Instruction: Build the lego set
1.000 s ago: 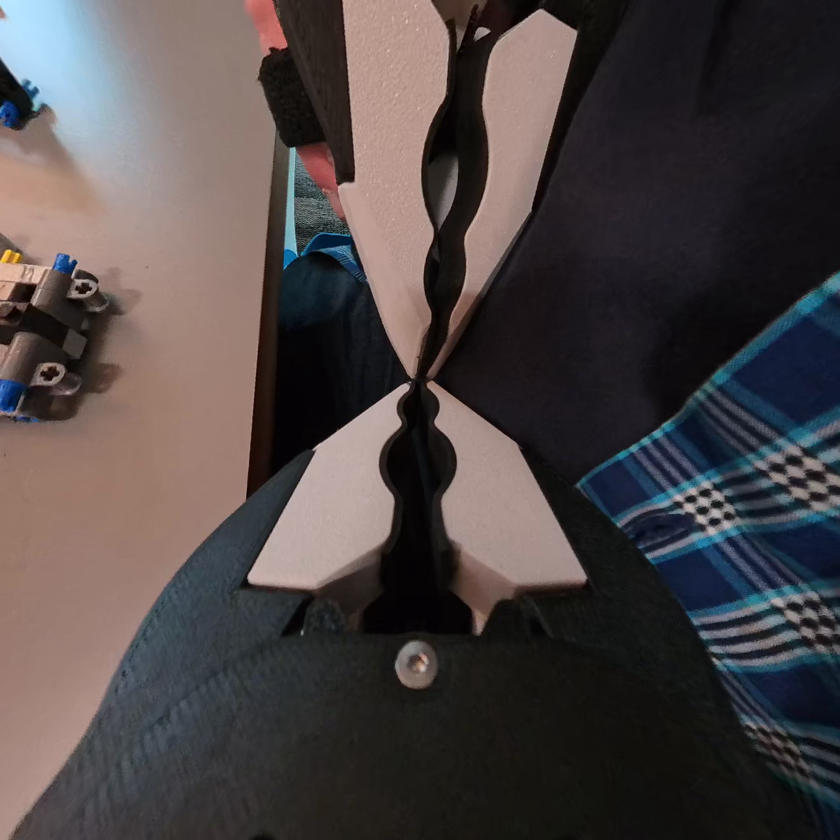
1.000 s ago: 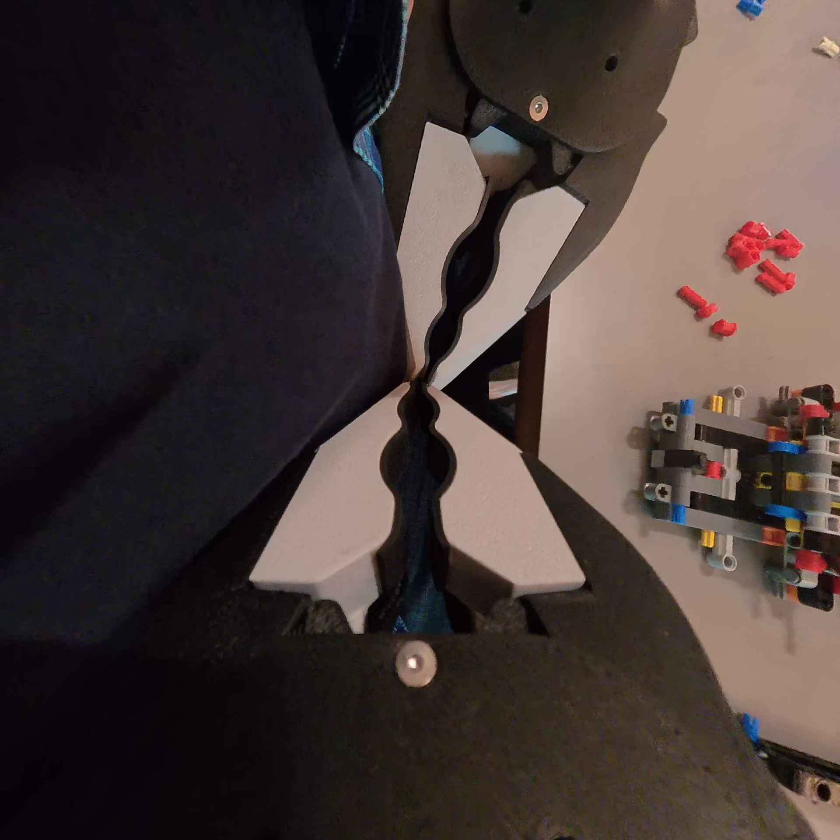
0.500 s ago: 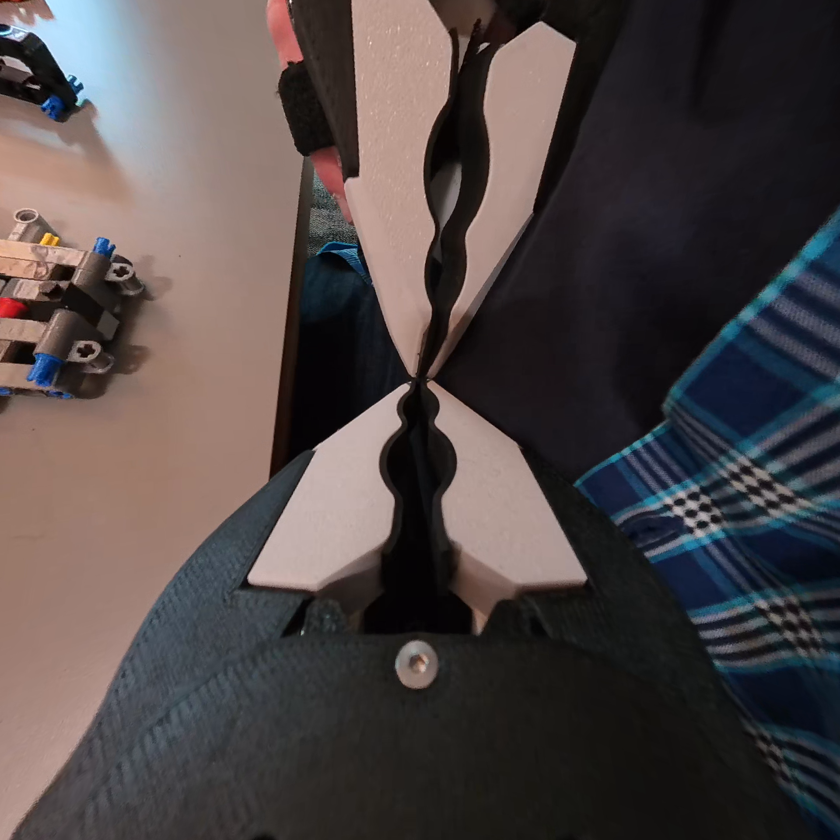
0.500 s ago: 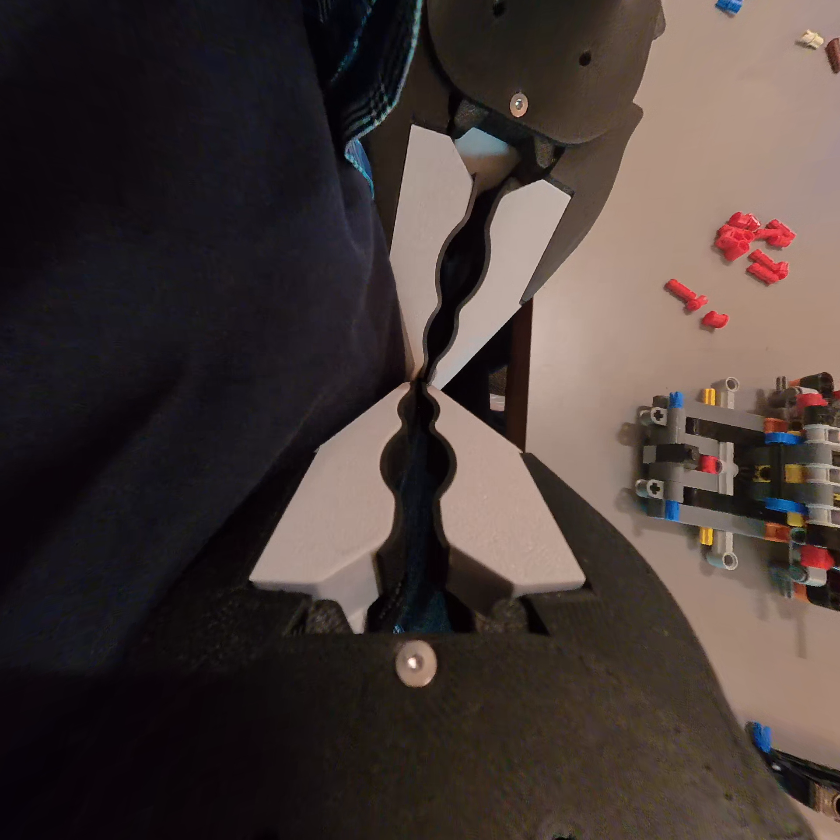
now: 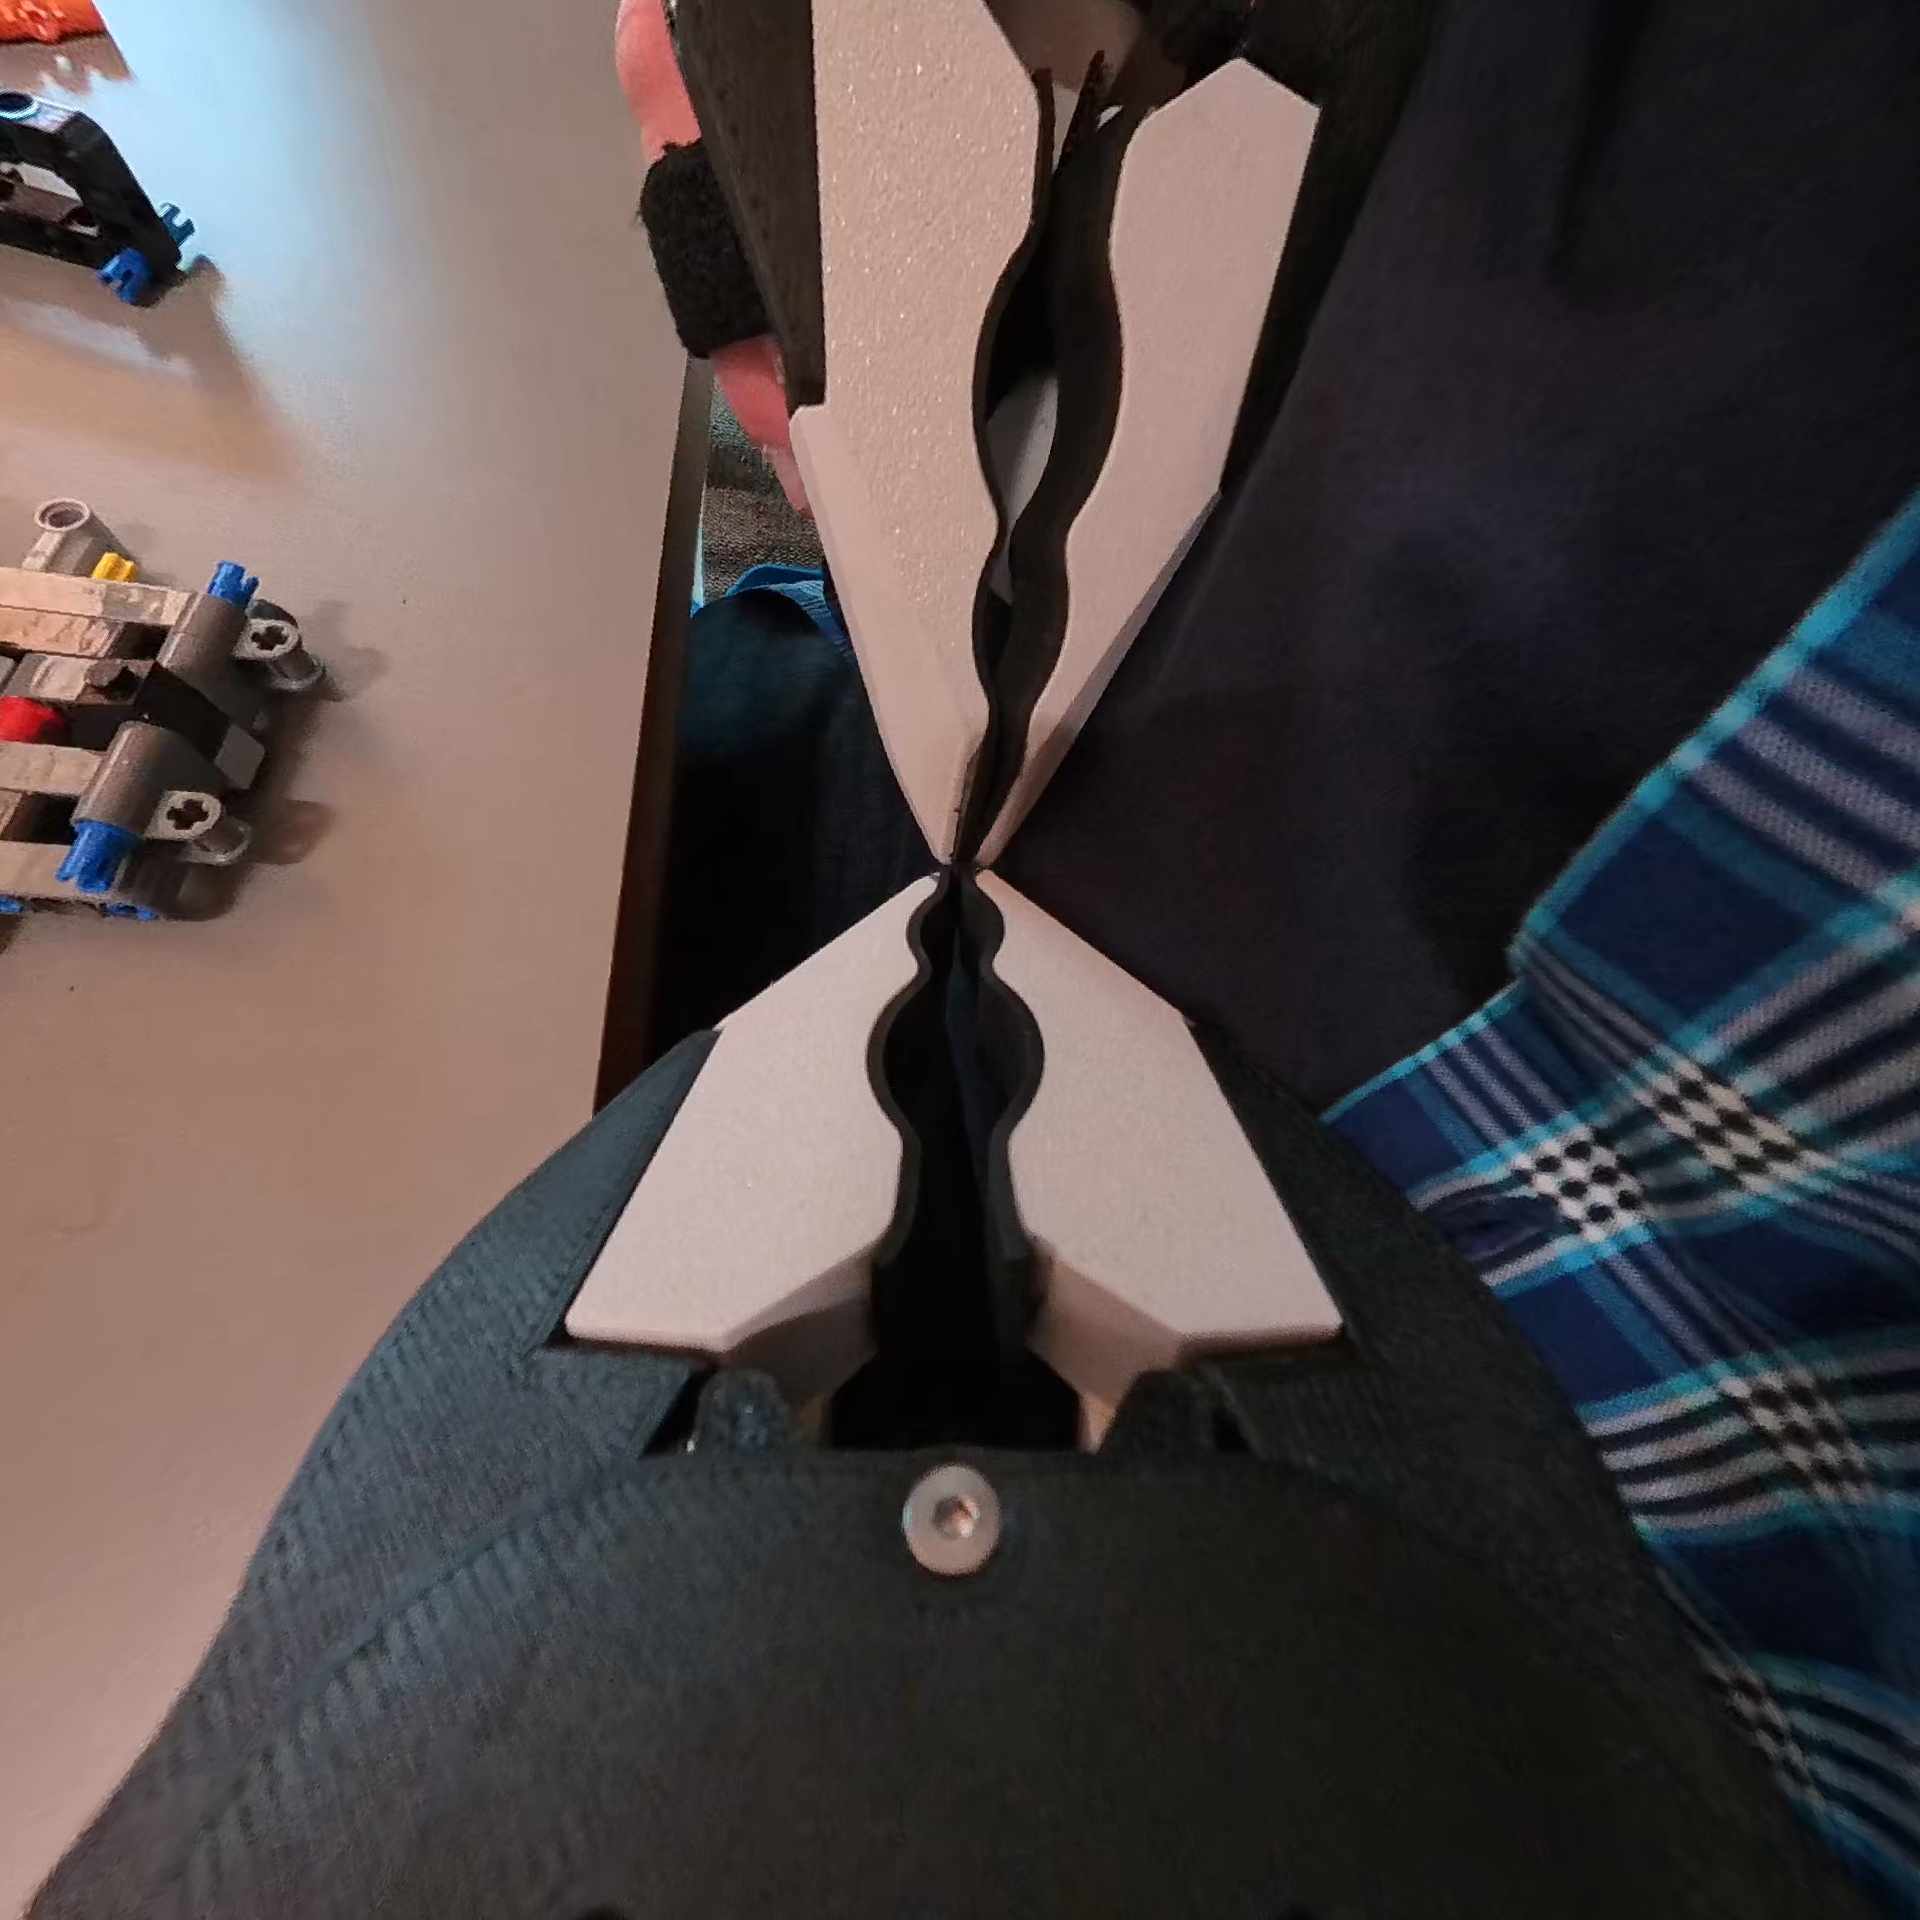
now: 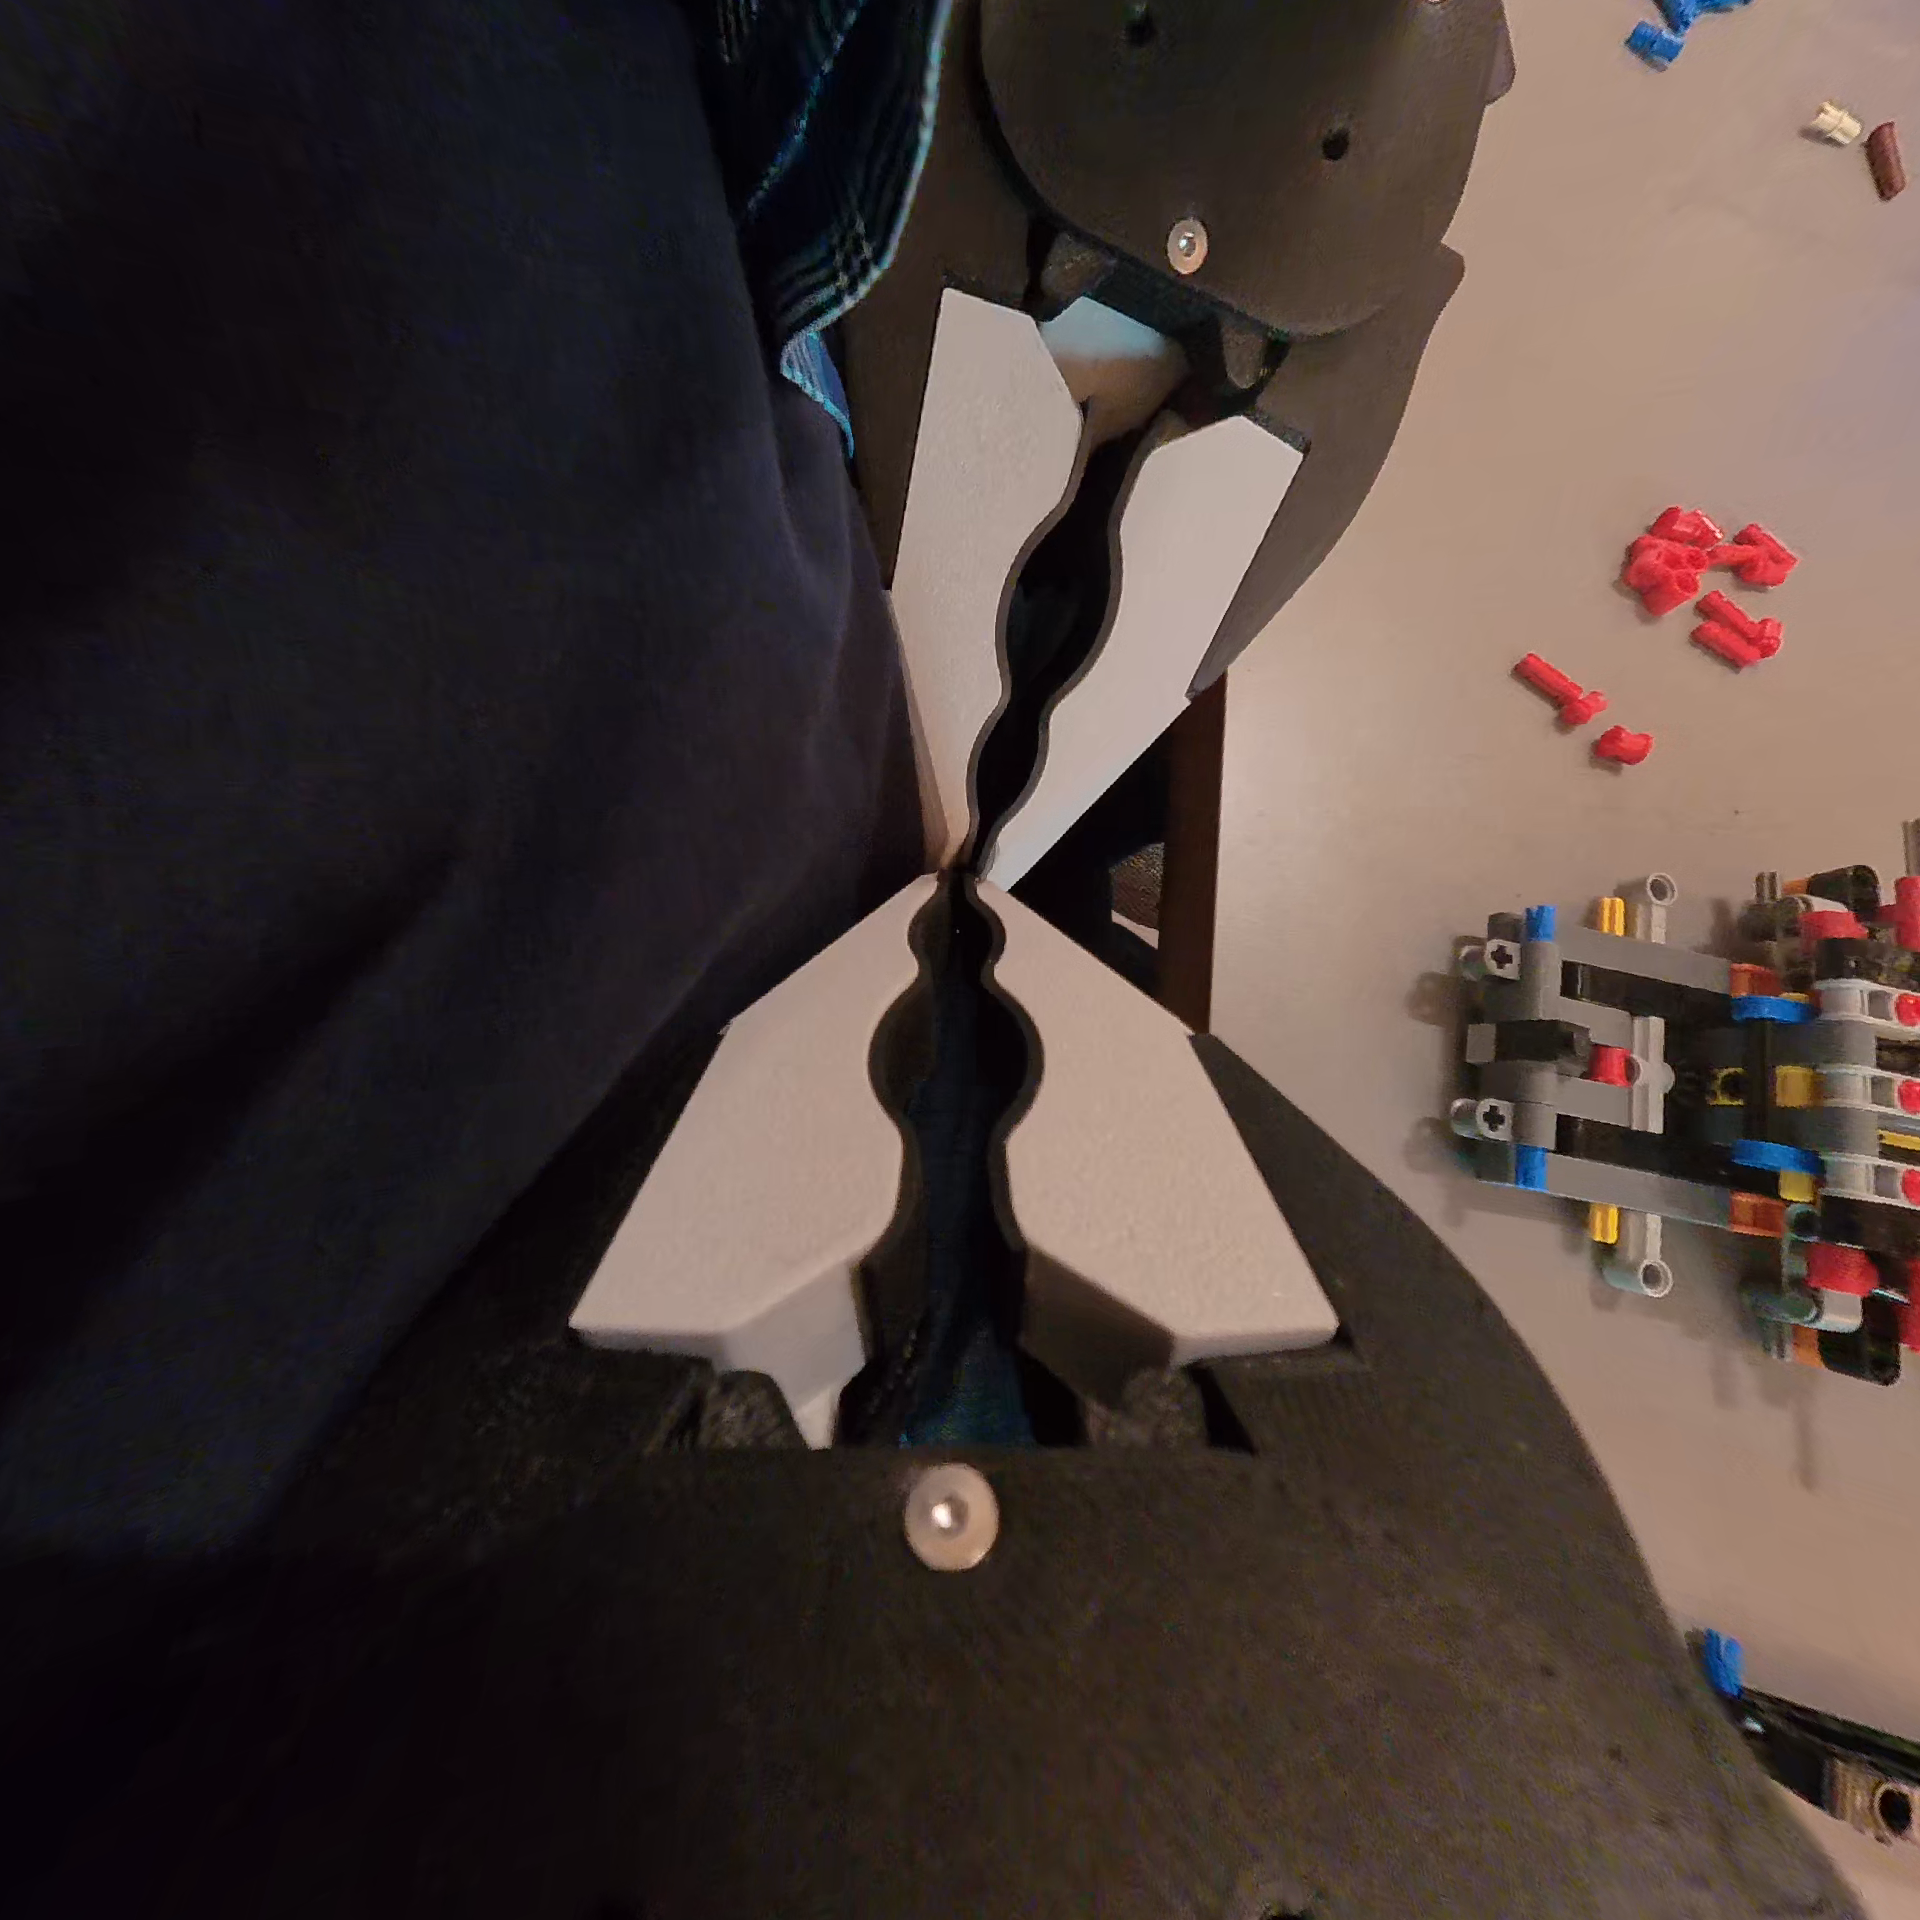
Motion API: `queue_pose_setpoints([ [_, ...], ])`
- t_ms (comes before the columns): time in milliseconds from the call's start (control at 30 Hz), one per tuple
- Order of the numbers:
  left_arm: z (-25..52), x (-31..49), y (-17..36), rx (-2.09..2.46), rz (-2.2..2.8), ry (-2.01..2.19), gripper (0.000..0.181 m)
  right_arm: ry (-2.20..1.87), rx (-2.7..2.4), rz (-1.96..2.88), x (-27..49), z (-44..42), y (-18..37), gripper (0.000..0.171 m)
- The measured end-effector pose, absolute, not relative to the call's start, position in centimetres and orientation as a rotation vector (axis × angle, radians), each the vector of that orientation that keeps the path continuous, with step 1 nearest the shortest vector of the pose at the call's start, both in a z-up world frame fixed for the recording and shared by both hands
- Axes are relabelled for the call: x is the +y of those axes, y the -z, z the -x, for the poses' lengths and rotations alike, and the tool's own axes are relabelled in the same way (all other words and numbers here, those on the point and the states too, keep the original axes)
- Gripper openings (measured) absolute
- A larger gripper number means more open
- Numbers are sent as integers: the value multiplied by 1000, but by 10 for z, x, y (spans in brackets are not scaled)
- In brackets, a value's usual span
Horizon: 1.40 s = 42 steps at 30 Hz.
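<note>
While both claws meet tip to tip off the beige worktop (image 6: 1403, 831) edge, we note the left grey-fingered claw (image 5: 954, 878) closed on nothing and the right grey-fingered claw (image 6: 961, 881) likewise closed, empty. The grey-and-black multicoloured lego assembly (image 6: 1704, 1122) lies on the worktop, well apart from both; loose red pins (image 6: 1704, 582) lie near it.
</note>
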<state>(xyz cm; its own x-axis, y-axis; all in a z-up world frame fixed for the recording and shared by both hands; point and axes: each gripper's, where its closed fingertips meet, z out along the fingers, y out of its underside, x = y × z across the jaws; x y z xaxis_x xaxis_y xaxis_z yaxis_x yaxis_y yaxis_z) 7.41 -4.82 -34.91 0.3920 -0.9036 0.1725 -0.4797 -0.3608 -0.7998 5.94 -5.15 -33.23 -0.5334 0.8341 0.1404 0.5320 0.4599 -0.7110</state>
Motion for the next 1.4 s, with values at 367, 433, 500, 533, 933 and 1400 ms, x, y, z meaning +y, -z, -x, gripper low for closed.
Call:
queue_pose_setpoints([
  [367, -83, -48, 349, 1256, 1962, 821, 0, -825, -2193, 1196, -51, -69, 332, 0],
  [433, -86, -48, 350, 1278, 1952, 831, 0, -820, -2176, 1218, -50, -72, 333, 0],
  [500, -89, -48, 350, 1302, 1942, 839, 0, -815, -2158, 1240, -50, -75, 333, 0],
  [533, -91, -48, 350, 1312, 1939, 843, 0, -815, -2151, 1251, -50, -77, 333, 0],
  [933, -99, -48, 348, 1359, 1914, 841, 0, -798, -2116, 1288, -49, -84, 331, 0],
  [1400, -100, -40, 349, 1306, 1923, 821, 0, -778, -2091, 1317, -42, -85, 332, 0],
])
